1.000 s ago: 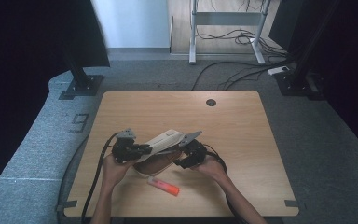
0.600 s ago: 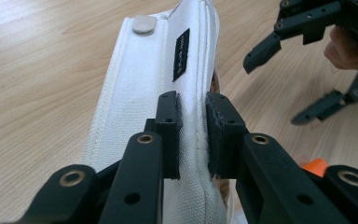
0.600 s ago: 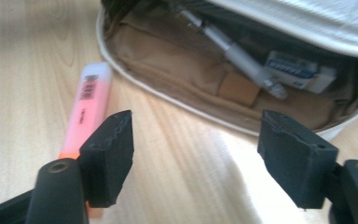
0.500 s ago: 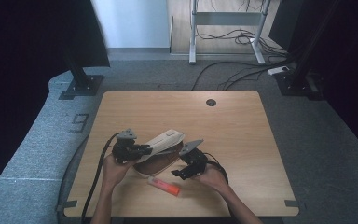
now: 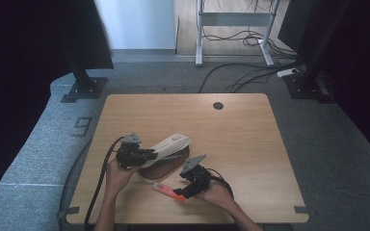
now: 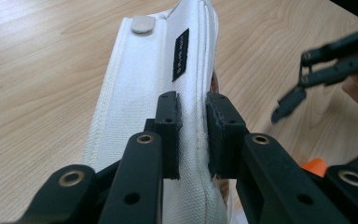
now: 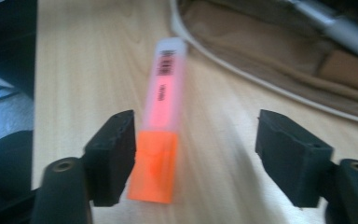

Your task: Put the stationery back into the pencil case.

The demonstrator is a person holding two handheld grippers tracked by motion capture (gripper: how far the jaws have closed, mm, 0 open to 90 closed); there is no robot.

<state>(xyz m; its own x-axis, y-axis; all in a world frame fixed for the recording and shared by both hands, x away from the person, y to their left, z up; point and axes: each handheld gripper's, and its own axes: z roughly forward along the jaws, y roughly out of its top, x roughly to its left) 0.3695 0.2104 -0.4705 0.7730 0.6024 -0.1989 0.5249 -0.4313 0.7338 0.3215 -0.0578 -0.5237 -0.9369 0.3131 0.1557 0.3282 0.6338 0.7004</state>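
Wooden table (image 5: 250,144) with a round cable hole (image 5: 218,105), standing on grey carpet (image 5: 337,144); beyond it, a metal stand (image 5: 233,29) amid loose cables (image 5: 241,77).

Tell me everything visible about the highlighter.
The highlighter is a flat, translucent pink plastic stick with an orange cap at the near end and a small barcode label at the far end. It lies flat on the wooden table beside the open pencil case, between the open jaws of the right gripper, not yet gripped.
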